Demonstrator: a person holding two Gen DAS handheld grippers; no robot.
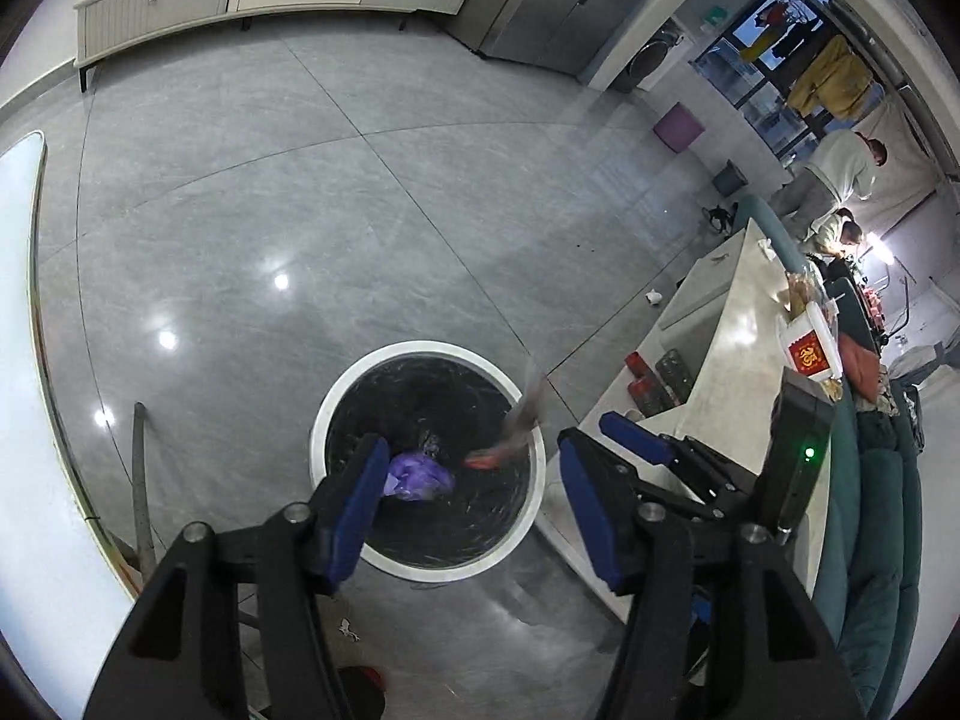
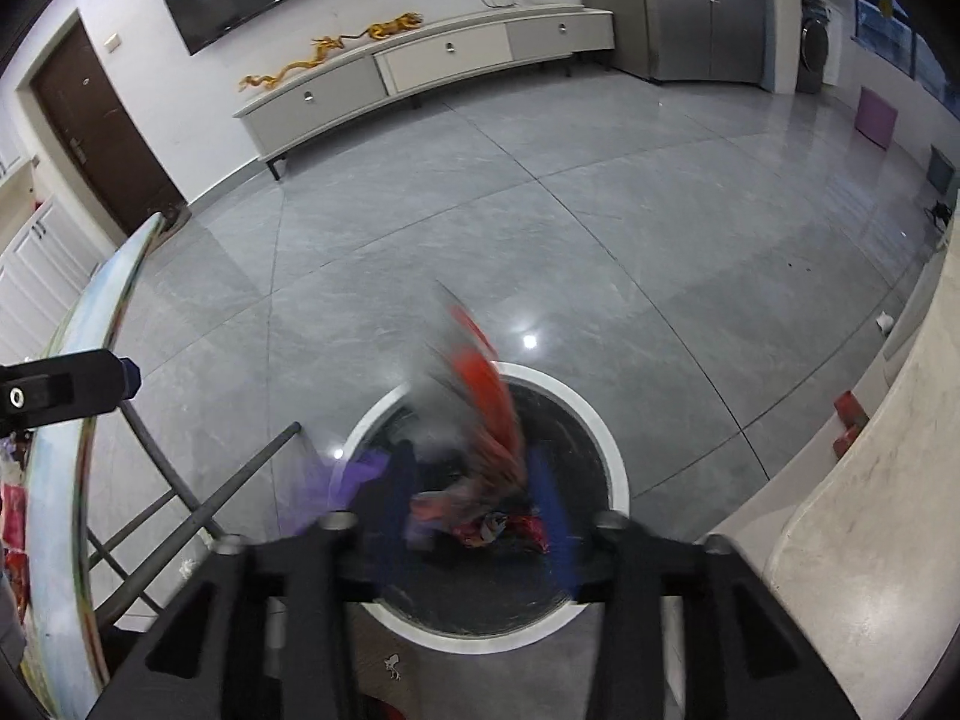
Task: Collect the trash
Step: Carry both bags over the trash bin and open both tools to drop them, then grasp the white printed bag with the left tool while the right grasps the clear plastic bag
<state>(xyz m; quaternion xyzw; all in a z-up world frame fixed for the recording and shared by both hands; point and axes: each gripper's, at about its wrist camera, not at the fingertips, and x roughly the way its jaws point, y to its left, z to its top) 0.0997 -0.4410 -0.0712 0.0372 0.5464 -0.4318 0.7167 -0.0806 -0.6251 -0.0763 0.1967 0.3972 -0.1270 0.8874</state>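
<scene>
Jaws of the left gripper (image 1: 474, 510) are seen standing apart with nothing pressed between the blue pads (image 1: 354, 510). Below them a bin (image 1: 336, 396) with a white rim and black liner is seen on the grey floor (image 1: 300, 210). A purple bag (image 1: 420, 477) is seen inside the bin, just beside the left pad in the left view; whether it touches that pad cannot be told. A blurred red wrapper (image 1: 510, 432) is seen at the bin's right rim, apart from the left gripper.

Jaws of the right gripper (image 2: 474, 504) are also held apart, pointed down over the same bin. The red wrapper is seen between its fingers as a tall smear; the pads are not pressed on it, though contact cannot be ruled out through the blur. A purple smear is seen at the left finger.

A pale table (image 1: 744, 324) is seen beside the bin, with a white box (image 1: 807, 345) on it. A white cabinet (image 2: 432, 66) is set along the far wall, and two people are seen far off at the right of the left view.
</scene>
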